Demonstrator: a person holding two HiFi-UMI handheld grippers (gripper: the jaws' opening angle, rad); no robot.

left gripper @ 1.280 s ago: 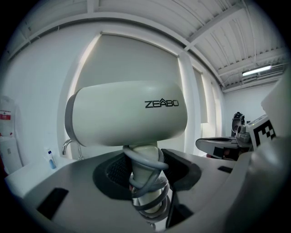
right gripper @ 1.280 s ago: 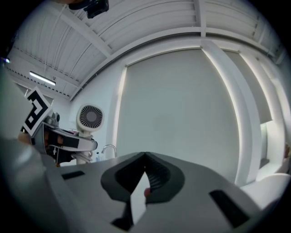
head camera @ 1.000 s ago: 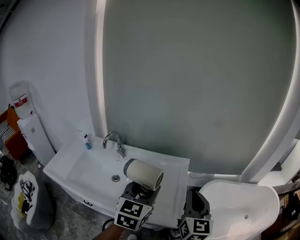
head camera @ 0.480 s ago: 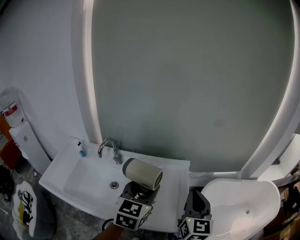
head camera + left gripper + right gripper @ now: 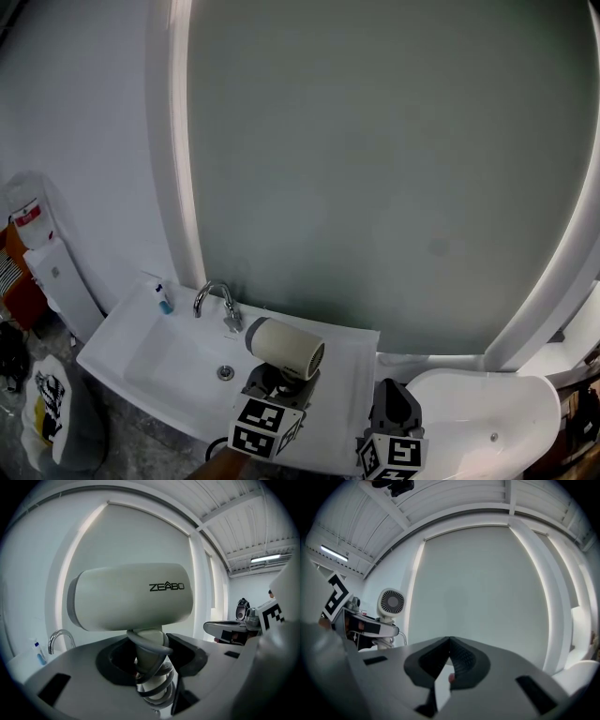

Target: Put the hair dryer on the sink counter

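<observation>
Gripping the cord-wrapped handle of the hair dryer [image 5: 286, 345], the left gripper [image 5: 278, 380] holds it over the front of the sink counter [image 5: 349, 367], barrel crosswise. Black lettering [image 5: 167, 587] on the barrel reads ZEABO. Beside it, the right gripper [image 5: 394, 405] has its jaws closed together on nothing. Farther back stand a chrome tap [image 5: 214, 296], a small blue-capped bottle [image 5: 163, 300], then the arched mirror [image 5: 375, 169].
</observation>
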